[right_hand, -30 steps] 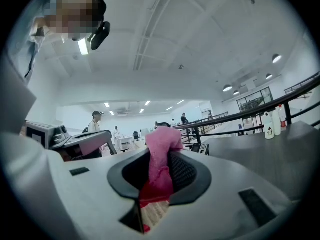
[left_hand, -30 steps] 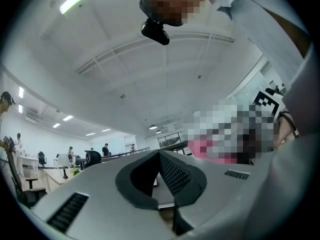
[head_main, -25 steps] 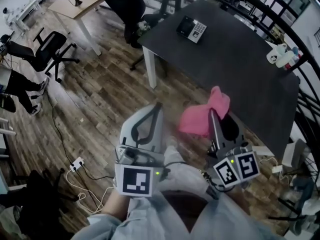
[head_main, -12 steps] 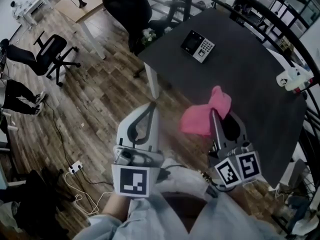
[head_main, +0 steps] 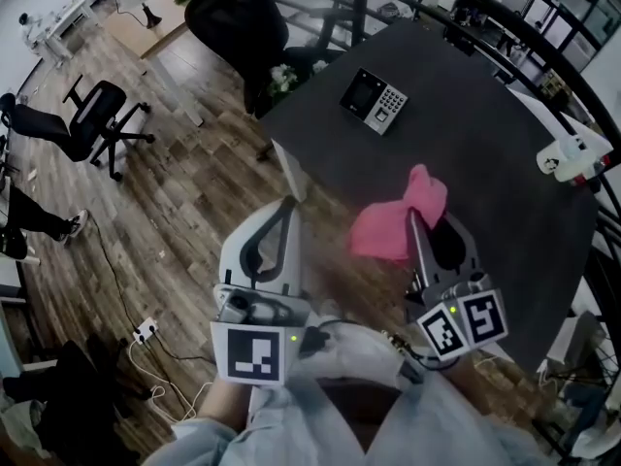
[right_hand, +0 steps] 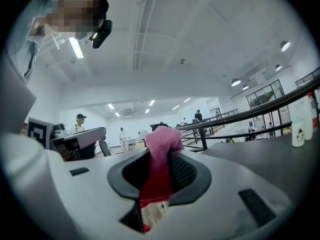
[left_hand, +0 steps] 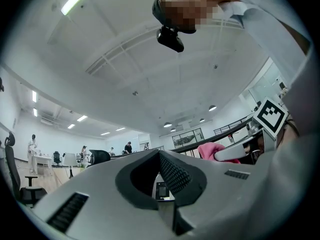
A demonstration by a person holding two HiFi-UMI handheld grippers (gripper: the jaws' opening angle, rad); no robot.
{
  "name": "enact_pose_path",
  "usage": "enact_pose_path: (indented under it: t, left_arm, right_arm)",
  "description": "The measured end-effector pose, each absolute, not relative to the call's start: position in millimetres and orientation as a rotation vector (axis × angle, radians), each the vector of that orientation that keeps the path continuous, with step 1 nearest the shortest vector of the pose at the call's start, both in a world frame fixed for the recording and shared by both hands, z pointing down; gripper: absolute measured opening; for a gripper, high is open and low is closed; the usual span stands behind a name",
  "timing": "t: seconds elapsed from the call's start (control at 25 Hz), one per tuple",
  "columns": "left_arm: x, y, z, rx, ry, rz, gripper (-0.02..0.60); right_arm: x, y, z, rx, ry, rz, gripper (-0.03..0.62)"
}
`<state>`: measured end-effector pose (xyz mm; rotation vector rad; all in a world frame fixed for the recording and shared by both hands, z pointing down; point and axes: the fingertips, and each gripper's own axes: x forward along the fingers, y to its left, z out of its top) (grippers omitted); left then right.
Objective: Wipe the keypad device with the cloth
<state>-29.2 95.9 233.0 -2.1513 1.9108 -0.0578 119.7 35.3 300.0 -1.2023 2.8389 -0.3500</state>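
A crumpled pink fabric cloth point(head_main: 393, 226) is pinched between the jaws of the right gripper point(head_main: 412, 219); in the right gripper view it fills the gap between the pads and bulges out past the tips. The jaws of the left gripper point(head_main: 289, 208) are pressed together with nothing between them. Both grippers are held over the wooden floor near the edge of the dark grey rectangular table point(head_main: 485, 173). The small black keypad device with a screen and pale keys point(head_main: 374, 99) lies flat on the table's far part, well apart from both.

The cloth is judged light and limp – it will drape and fold instead of pushing back, so a loose bunch should be left ahead of the tips to do the wiping. The keypad device looks rigid but light, and it is likely to slide on the smooth tabletop under a wipe – steadying it at the edges of its housing, not on the screen or keys, would probably be wise.
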Motion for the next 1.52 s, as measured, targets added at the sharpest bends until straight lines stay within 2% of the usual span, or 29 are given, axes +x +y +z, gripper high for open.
enact_pose_path:
  t: [0.56, 1.52]
  left_arm:
    - [-7.3, 57.9, 228.8, -2.263, 1.748, 0.033, 0.003]
    - [-77.1, -103.1, 219.6, -2.485, 1.487, 0.089, 0.003]
  right_arm:
    - [156.0, 19.8, 304.8, -1.401, 2.738, -0.335, 0.095]
    - [95.2, -97.9, 294.6, -1.761, 2.528, -0.39, 0.095]
